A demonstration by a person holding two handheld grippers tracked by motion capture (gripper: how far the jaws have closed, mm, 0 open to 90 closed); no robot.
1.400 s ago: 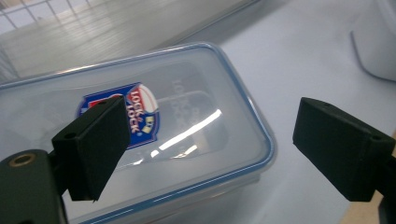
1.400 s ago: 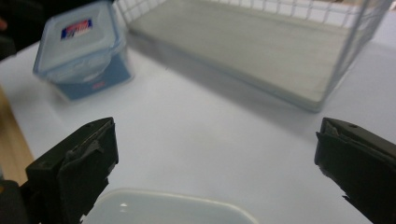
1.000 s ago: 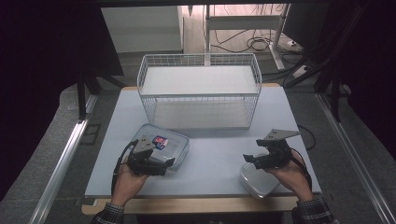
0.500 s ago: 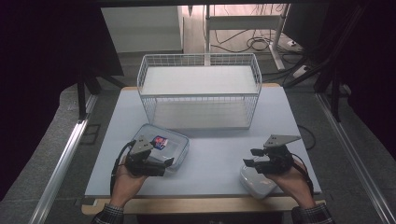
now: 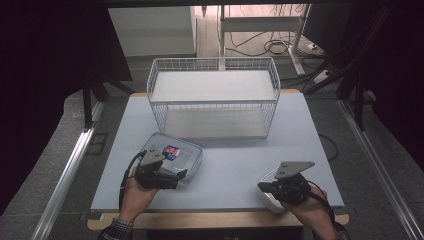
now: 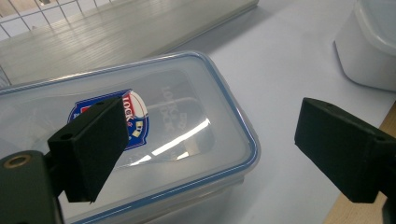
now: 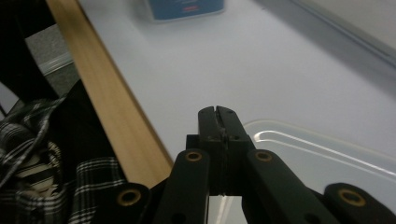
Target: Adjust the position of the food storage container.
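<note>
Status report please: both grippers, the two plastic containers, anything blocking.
Left gripper open over the lidded container, not gripping. Right gripper shut, jaws just closed, nothing visibly between them, above the clear container at the table's near edge. Wire basket stands behind, apart.

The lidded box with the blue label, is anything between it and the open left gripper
Nothing visible. The left gripper hangs with its jaws spread directly over the near end of the lidded box, with no object between them.

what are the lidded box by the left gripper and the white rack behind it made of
The lidded box looks like clear glossy plastic: you can see through the lid, it reflects a light strip, and it has a blue rim seal. The rack seems to be white-coated metal wire, going by its thin grid walls.
</note>
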